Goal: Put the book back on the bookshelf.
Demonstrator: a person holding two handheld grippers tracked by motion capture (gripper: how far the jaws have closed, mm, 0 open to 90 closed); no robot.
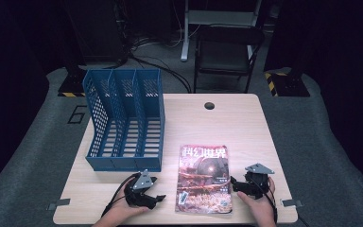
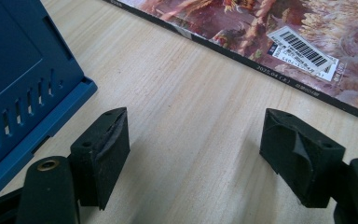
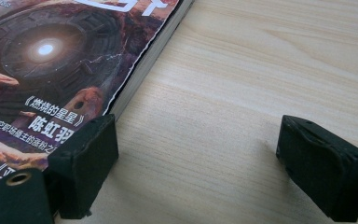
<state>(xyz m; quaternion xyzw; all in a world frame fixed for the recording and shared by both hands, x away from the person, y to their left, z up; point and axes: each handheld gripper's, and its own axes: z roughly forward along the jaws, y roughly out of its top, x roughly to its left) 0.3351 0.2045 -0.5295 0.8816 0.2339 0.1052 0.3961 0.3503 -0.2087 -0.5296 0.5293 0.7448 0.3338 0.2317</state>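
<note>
1. High view: the magazine lies flat, cover up, on the near part of the wooden table, between my two hands. My left gripper sits just left of it, in front of the blue file rack; my right gripper sits just beside its right edge. Neither holds anything.
2. Left gripper view: my jaws stand wide apart with bare table between them. The magazine lies ahead, its barcode sticker facing up, near but apart from my pads. The file rack's corner is at the left.
3. Right gripper view: my jaws are spread wide over bare table. The magazine's edge runs just beside my left pad; whether they touch I cannot tell.
</note>
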